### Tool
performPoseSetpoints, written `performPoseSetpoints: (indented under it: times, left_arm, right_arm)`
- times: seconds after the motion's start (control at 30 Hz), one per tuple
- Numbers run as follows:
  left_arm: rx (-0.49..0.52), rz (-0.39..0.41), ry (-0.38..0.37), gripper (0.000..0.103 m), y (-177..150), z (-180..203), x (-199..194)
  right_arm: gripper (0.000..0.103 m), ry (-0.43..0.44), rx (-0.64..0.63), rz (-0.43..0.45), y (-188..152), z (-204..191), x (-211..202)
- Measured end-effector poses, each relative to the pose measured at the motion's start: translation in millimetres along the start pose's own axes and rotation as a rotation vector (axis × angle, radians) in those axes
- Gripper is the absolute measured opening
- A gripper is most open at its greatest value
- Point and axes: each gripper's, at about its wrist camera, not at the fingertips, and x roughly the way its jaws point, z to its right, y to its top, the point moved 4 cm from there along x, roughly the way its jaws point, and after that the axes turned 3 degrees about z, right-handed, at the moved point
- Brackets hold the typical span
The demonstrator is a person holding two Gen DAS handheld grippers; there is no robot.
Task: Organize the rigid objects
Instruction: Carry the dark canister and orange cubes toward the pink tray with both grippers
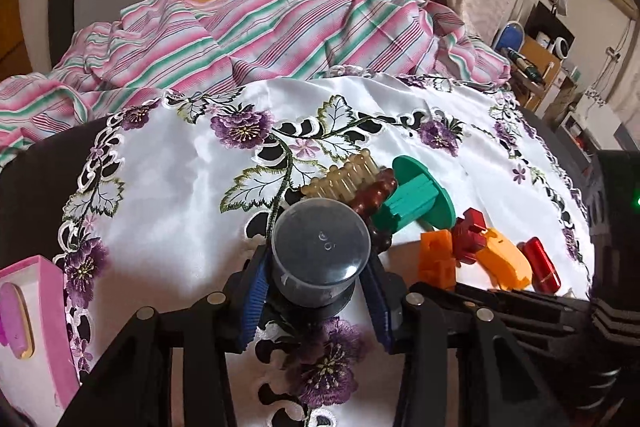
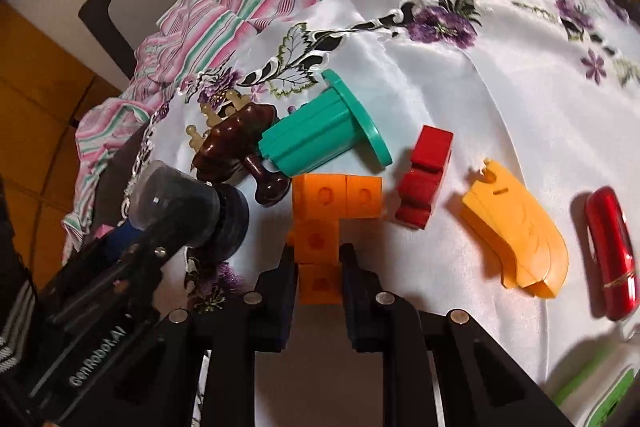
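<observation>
Left wrist view: left tongs (image 1: pixel 318 281) clamp a grey lidded cylinder container (image 1: pixel 320 251) between the blue pads (image 1: pixel 254 291), held over the embroidered white cloth (image 1: pixel 168 187) on the surface. Ahead and just to the right sits a loose row: brown brush with pale bristles (image 1: pixel 360 187), teal flanged spool (image 1: pixel 420 197) touching the brush, then orange block piece (image 1: pixel 438 261), dark red block piece (image 1: pixel 468 233), orange curved piece (image 1: pixel 506 263), red metallic capsule (image 1: pixel 540 265). Pink box (image 1: pixel 32 319) at far left edge, contents unclear. Striped fabric (image 1: pixel 260 31) bunched behind. Right wrist view: right tongs (image 2: pixel 318 281) closed narrow on the lower stem of the orange block piece (image 2: pixel 320 223), which seems to lie on the cloth. Same row visible: brush (image 2: pixel 236 143), spool (image 2: pixel 320 135), red block piece (image 2: pixel 424 179), curved piece (image 2: pixel 516 231), capsule (image 2: pixel 612 251); left tongs with the container (image 2: pixel 180 207) come in at the left end near the brush. Green-edged item at bottom right, too cropped to name. Progress judgement: partway, a line of objects looks already laid out, container likely joining the left end, orange block being gripped or adjusted. Final layout not knowable; whether the pink box matters is unclear.
</observation>
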Motion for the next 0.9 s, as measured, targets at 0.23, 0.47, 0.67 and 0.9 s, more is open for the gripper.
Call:
performPoseSetpoints:
  times: [0.23,0.47,0.67,0.9]
  left_arm:
    - [-0.044,0.034,-0.022,0.044,-10,-14,-19]
    - [-0.092,0.087,-0.034,0.044,-28,-30,-52]
    - [-0.121,0.111,-0.032,0.044,-43,-43,-80]
    - [-0.167,0.152,-0.020,0.044,-61,-67,-120]
  right_arm:
    - [0.021,-0.030,-0.052,0.003,1,-3,1]
    - [0.021,-0.057,-0.094,0.009,0,-8,2]
    - [0.021,-0.071,-0.118,0.013,0,-9,2]
    - [0.020,-0.081,-0.137,0.034,0,-12,0]
